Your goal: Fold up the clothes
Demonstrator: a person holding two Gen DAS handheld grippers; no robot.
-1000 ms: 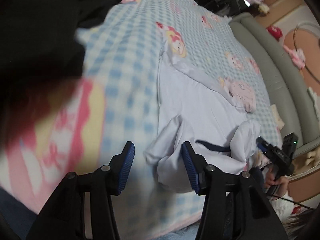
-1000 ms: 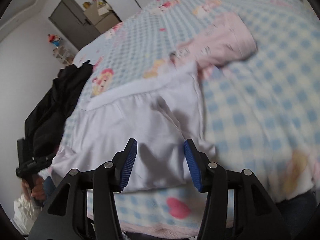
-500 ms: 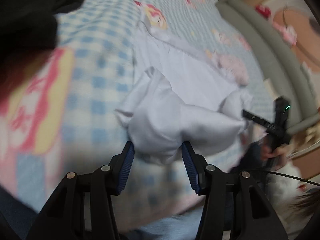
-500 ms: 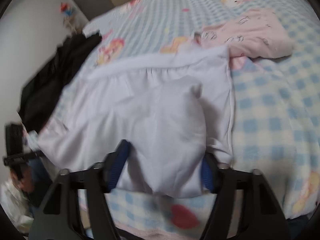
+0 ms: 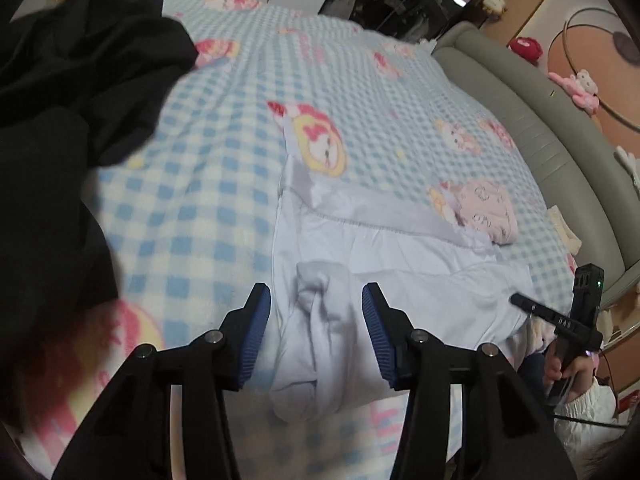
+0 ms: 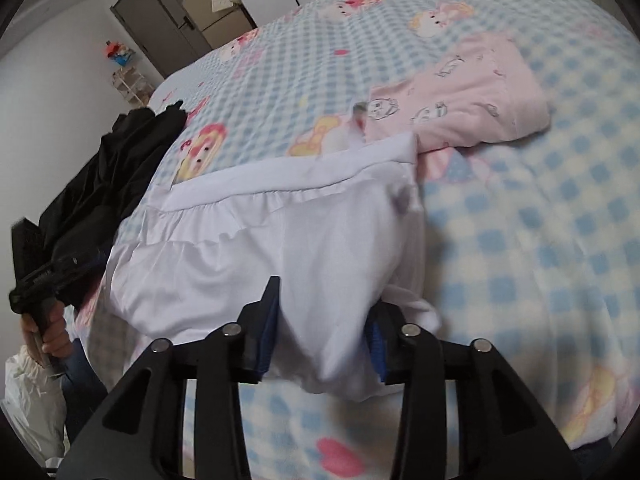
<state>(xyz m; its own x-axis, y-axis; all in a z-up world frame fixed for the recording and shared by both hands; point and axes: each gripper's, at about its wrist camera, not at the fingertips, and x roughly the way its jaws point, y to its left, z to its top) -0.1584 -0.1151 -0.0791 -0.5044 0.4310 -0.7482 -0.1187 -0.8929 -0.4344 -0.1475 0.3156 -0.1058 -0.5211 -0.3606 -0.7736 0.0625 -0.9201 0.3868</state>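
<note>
Clearly the white garment is thin, light and very soft, so we expect it to sag and bunch wherever we lift it; it lies spread on the checked blanket, its waistband on the far side and its near edge toward us. Our left gripper stands wide open around a crumpled cuff of the cloth, and the blue pads do not press it. Our right gripper has a thick fold of the same garment filling the gap between its fingers, but whether it really pinches we cannot tell. We judge the best hold is at the two near corners, on the doubled hem, because a single layer may slip. A pink garment touches the waistband corner, and black clothes lie well apart.
</note>
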